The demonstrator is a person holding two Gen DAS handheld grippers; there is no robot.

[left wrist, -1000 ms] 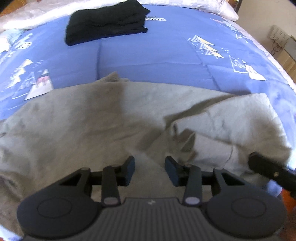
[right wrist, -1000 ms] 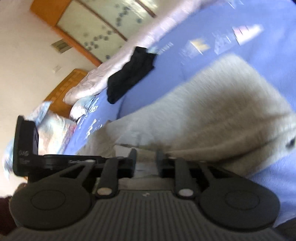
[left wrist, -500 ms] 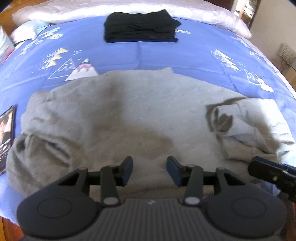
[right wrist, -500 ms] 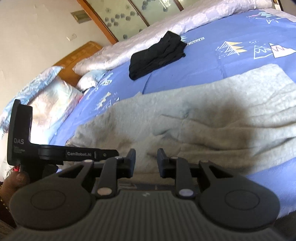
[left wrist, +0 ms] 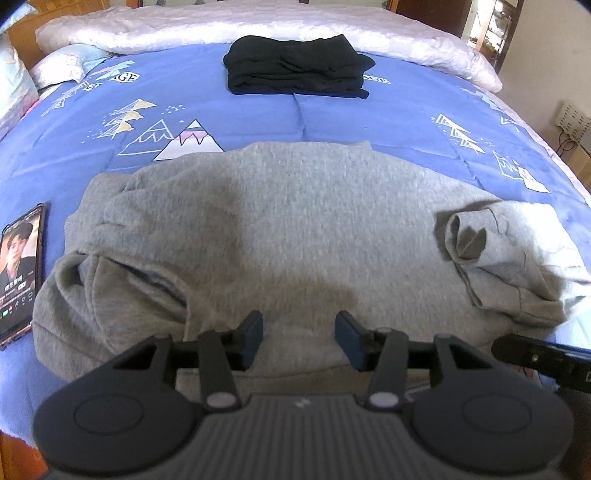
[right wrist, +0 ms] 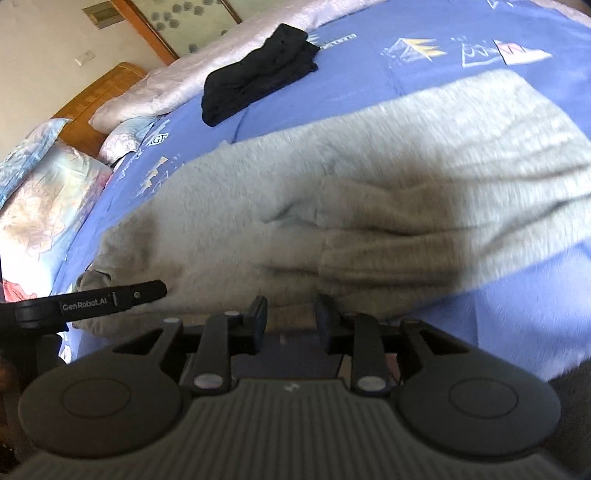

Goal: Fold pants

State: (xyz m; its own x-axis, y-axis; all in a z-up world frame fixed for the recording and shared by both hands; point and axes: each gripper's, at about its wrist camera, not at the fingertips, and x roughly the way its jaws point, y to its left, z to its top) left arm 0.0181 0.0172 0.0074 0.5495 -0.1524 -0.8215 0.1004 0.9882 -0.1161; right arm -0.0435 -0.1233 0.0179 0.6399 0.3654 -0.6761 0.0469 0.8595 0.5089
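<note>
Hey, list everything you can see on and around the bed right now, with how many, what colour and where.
grey pants: one, grey, spread across the near part of the bed, a cuff bunched at the right
black garment: one folded pile, black, far side of the bed, apart from the pants
quilt: one, blue with mountain prints, under both garments
phone: one, dark case, screen lit, on the quilt left of the pants
white bedding: one roll, whitish, along the far edge
floral pillow: one, pastel, at the headboard end
left gripper: one, black, open, over the pants' near edge
right gripper: one, black, open, at the pants' near edge
</note>
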